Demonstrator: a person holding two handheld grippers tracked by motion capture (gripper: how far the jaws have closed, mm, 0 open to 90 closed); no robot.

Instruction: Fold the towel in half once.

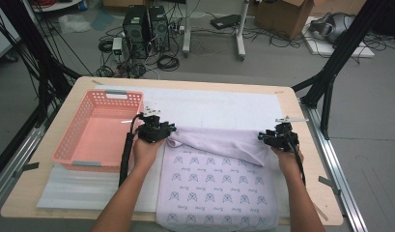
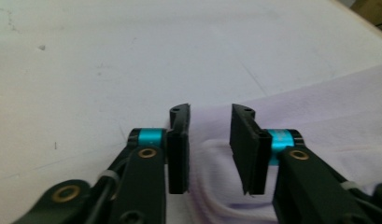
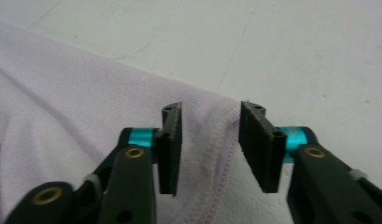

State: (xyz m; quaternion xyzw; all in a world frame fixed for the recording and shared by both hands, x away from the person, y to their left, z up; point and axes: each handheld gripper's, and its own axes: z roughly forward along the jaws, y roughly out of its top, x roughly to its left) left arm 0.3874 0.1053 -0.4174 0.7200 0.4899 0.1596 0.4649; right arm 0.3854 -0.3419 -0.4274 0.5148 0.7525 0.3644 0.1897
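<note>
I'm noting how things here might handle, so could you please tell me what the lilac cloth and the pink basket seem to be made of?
The cloth looks like soft, matte fleece or terry: it has a fuzzy nap, a stitched hem and limp folds, though the exact fibre is unclear. The basket looks like rigid moulded plastic with a slight sheen, judging by its uniform colour and slotted lattice walls.

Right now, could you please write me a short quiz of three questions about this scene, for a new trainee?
1. True or false: the left gripper is clamped on the lilac towel.
2. Which container stands left of the towel? A) pink basket B) metal tray C) glass bowl
3. Fill in: the far part of the towel is folded ____ the patterned part.

Key
1. False. Its jaws stand open with the cloth between them, as do those of the right gripper.
2. A, the pink basket.
3. Over: a plain folded band covers the printed side.
</note>
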